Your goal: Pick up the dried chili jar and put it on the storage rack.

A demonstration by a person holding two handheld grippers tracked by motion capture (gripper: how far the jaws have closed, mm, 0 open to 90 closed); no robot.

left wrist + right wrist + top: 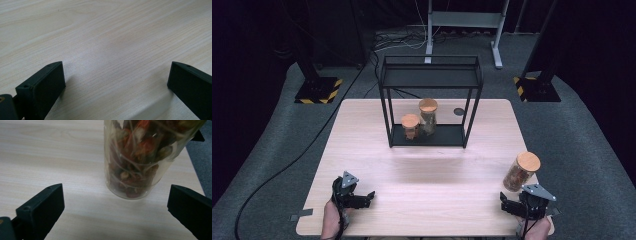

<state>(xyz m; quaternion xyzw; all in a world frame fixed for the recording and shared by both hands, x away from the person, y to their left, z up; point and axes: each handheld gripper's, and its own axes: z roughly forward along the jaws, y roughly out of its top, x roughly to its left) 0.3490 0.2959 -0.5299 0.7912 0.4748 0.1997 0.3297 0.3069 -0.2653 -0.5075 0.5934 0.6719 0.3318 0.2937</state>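
From up high I'm getting a bright bench lit from overhead, while the frame's corners and upper edge drop into near black. The rack throws a soft shadow toward the lower frame. In my right gripper view the jar sits close and blurred, faint glare on its glass. The left gripper view looks washed pale, wood grain softening toward the top, dark shadow under the jaws.

On the table, two cork-lidded jars stand in the black rack; a third jar sits just beyond the right gripper
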